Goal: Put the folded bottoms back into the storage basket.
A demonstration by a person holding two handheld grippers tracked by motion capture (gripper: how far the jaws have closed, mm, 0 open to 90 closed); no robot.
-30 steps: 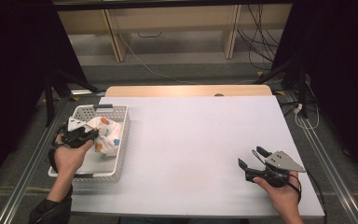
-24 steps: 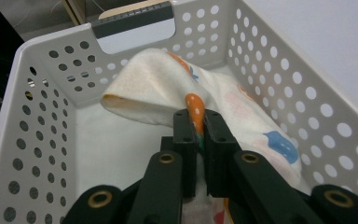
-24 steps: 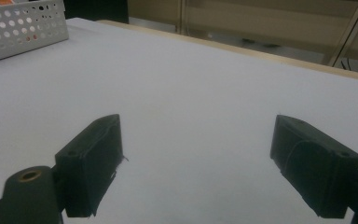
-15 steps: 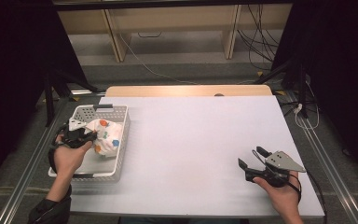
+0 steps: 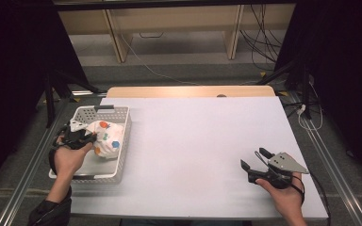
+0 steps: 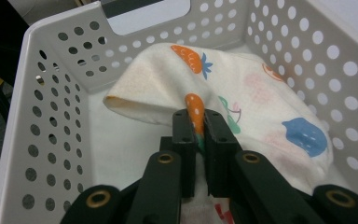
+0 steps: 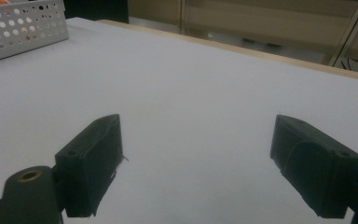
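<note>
The high view looks forward and down from above the person's side, taking in the whole white surface point(image 5: 193, 150) from far off. The left gripper view sits close inside the perforated basket point(image 6: 51, 93), facing its far wall. The right gripper view skims low across the surface toward that same basket, seen at its upper left corner.
</note>
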